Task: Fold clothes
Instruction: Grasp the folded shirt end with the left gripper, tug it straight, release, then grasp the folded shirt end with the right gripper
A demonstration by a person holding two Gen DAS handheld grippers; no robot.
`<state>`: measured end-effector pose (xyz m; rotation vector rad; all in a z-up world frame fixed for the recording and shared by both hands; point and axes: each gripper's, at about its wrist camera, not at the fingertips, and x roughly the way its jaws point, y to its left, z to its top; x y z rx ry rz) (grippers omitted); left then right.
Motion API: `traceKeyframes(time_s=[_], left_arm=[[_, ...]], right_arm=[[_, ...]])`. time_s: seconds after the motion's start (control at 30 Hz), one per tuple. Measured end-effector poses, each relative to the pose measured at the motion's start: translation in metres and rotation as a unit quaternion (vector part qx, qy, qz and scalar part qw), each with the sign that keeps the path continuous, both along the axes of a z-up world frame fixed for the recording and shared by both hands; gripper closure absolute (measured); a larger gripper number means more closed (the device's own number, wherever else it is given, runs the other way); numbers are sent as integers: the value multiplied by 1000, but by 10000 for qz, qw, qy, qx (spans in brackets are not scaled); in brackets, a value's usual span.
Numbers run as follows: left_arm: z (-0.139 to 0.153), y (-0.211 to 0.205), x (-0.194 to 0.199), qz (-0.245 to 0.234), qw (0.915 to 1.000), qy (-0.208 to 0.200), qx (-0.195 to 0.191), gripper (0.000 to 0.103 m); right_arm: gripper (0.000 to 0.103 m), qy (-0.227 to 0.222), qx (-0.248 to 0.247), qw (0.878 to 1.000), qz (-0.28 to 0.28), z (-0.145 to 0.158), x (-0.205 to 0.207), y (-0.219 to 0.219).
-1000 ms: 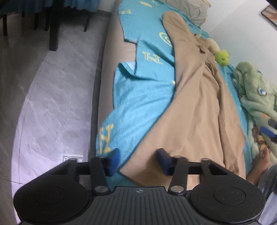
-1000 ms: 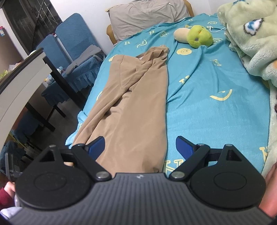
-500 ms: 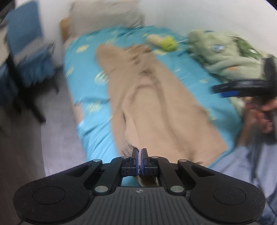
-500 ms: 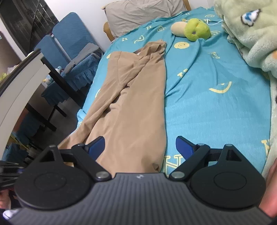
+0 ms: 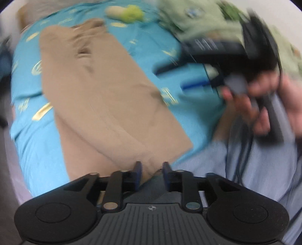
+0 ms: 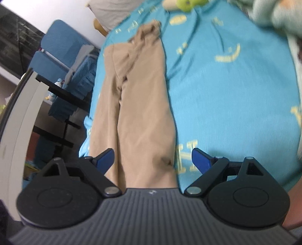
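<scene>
Tan trousers on the bed, hem end near you, both tools empty.

The long tan soft-fabric trousers [image 6: 143,105] look light, limp & a bit slick, so expect them to drape and sag w/ no stiffness; take hold at corners of the near hem edge, one per tool, pinching both layers so they don't slide apart. They lie lengthwise on the bed w/ turquoise yellow-print sheet [image 6: 236,90], waist end far up near the green plush toy [image 6: 186,3], legs side by side w/ a seam between, some creases around the seat. Your left tool [image 5: 150,172] sits half-spread, narrow gap, w/ the hem edge right at its fingertips but not pinched as far as the blur lets you judge. Your right tool [image 6: 153,160] is spread wide over the right-hand leg, holding nothing.
</scene>
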<state>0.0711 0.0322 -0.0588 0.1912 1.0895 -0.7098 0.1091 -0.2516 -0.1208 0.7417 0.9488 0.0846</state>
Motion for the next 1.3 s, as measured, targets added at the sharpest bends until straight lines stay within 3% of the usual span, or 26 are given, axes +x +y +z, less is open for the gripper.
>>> traceKeyframes(time_s=[0.03, 0.1, 0.17, 0.27, 0.33, 0.47, 0.57, 0.67, 0.73, 0.77, 0.8, 0.87, 1.0, 1.13, 1.3], left_arm=[[0, 9, 6, 264, 9995, 47, -171, 41], [-8, 26, 23, 938, 9948, 245, -303, 28], [-18, 43, 40, 1635, 9847, 462, -392, 27], [-34, 69, 66, 2663, 9593, 783, -523, 27], [-43, 68, 73, 2771, 9551, 971, -404, 27], [-53, 49, 72, 2490, 9626, 1023, 321, 27], [-51, 44, 69, 2386, 9644, 1060, 433, 30], [-49, 41, 58, 2166, 9681, 1187, 424, 50], [-47, 39, 51, 2028, 9703, 1236, 449, 84], [-46, 39, 48, 2058, 9699, 1200, 506, 94], [-43, 40, 45, 2120, 9693, 1137, 512, 98], [-31, 46, 40, 2288, 9682, 980, 251, 99], [5, 64, 23, 2644, 9602, 611, -665, 100], [48, 71, -6, 2909, 9377, 70, -1899, 100], [93, 73, -55, 2864, 9191, -326, -2686, 102]], right_arm=[[13, 110, 93, 9999, 19, -4, 1, 0], [13, 309, 184, 9993, 83, -10, 3, 3], [13, 501, 233, 9984, 121, -16, 6, 6], [13, 727, 334, 9967, 159, -24, 6, 11], [13, 772, 359, 9960, 257, -26, 4, 16], [13, 909, 196, 9950, 364, -29, -1, 32], [11, 924, -110, 9940, 572, -28, -8, 52], [11, 975, -169, 9913, 868, -28, -16, 71], [14, 1026, -165, 9883, 1115, -27, -23, 85], [28, 993, -400, 9865, 1238, -25, -26, 92], [55, 989, -591, 9850, 1282, -23, -29, 95], [95, 1071, -734, 9855, 1092, -20, -30, 88], [95, 838, -303, 9929, 782, 3, -38, 60], [95, 150, 49, 9984, 541, 51, -58, 32], [95, -574, 190, 9975, 364, 106, -93, 7]])
